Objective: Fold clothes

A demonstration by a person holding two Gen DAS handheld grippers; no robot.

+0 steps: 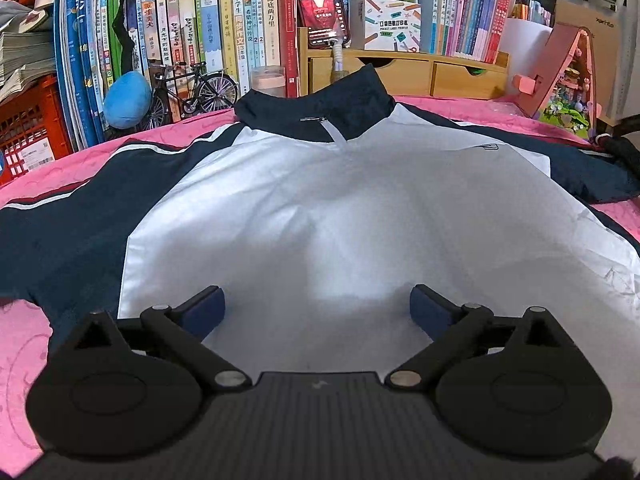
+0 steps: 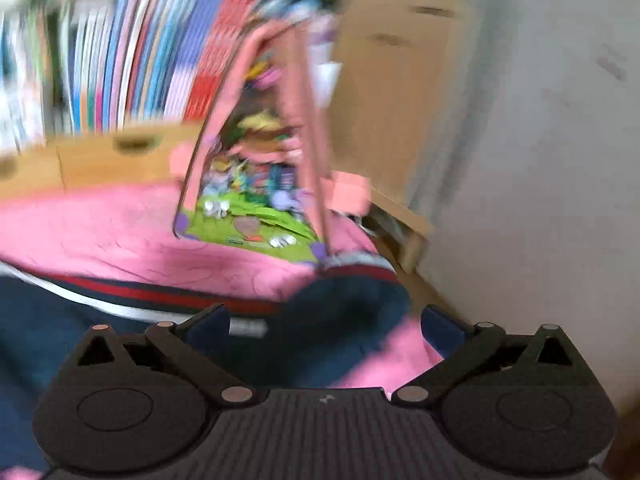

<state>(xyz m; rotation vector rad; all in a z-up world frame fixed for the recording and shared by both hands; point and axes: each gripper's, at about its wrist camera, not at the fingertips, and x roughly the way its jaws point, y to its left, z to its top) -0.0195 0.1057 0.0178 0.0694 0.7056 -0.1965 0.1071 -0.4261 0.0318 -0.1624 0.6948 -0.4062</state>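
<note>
Lying spread flat and face up on the pink bedcover (image 1: 460,106), collar toward the bookshelf (image 1: 224,28), the navy-and-white jacket (image 1: 320,208) is judged unfolded: both sleeves are extended sideways and no fold is seen. The left gripper (image 1: 318,304) is held over the white lower front, jaws wide apart and nothing between them. In the blurred right view, the right gripper (image 2: 326,328) is likewise spread wide near the navy sleeve cuff (image 2: 352,300), not clamped; all folding remains.

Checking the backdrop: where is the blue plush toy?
Left wrist view, far left: the blue plush toy sits beside the model bicycle, before the books.
</note>
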